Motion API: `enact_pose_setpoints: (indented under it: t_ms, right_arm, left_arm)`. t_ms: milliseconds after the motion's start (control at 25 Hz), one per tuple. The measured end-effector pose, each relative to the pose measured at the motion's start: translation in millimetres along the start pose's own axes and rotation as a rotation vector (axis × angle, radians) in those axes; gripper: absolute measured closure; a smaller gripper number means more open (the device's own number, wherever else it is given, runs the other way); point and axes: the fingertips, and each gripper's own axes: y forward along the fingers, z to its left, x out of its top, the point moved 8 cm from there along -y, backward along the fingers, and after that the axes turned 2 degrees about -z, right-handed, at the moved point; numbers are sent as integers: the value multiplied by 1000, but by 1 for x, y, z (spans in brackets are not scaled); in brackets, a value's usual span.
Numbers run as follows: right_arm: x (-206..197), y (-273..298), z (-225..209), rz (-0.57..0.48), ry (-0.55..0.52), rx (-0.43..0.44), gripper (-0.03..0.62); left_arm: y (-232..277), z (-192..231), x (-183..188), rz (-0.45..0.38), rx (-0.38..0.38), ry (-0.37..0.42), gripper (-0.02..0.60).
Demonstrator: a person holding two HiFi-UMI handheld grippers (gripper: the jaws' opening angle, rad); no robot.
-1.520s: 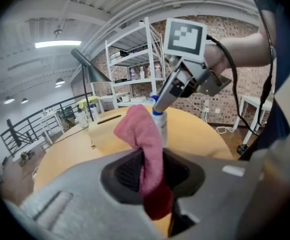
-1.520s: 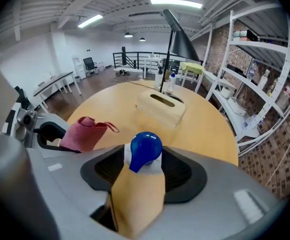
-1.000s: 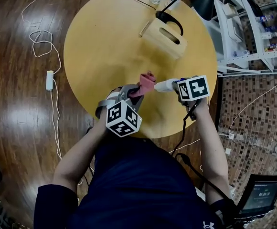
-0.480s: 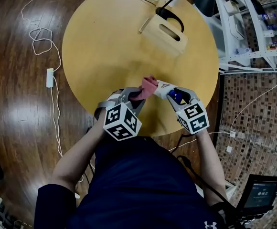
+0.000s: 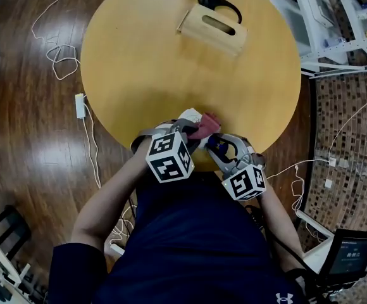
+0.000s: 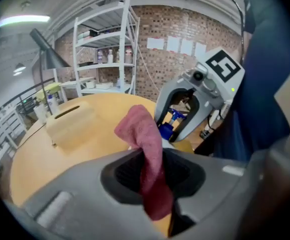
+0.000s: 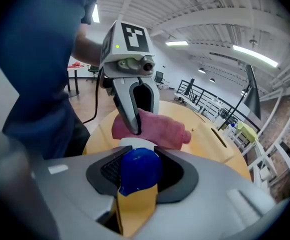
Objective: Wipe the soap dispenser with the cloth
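Your left gripper [image 5: 186,130] is clamped on a pinkish-red terry cloth [image 6: 144,134], which stands up out of the jaws in a bunched fold. Your right gripper [image 5: 217,148] grips a white soap dispenser with a blue pump top [image 7: 140,168], and its jaws have just been closing on it. The cloth lies against the dispenser's white body just past the right jaws. Both grippers meet over the near edge of the round yellow wooden table [image 5: 139,62], close to your body. A pale wooden box with a slot [image 5: 212,29] sits at the far side.

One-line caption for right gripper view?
Right hand-held gripper, jaws just tightened on the soap dispenser, faces the left hand-held gripper holding the pink cloth.
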Motion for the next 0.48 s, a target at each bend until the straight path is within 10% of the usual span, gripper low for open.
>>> enact_pose_setpoints:
  t_ms: [160, 320, 480]
  right_arm:
    - [-7, -5, 6, -7, 1, 16, 453]
    - [-13, -4, 8, -30, 8, 18, 453]
    - [-15, -4, 9, -25, -58, 37, 453]
  left_arm:
    - [20, 11, -16, 148, -84, -36, 491]
    - [40, 41, -77, 448, -15, -66, 492]
    - [36, 36, -57, 370, -22, -78, 492]
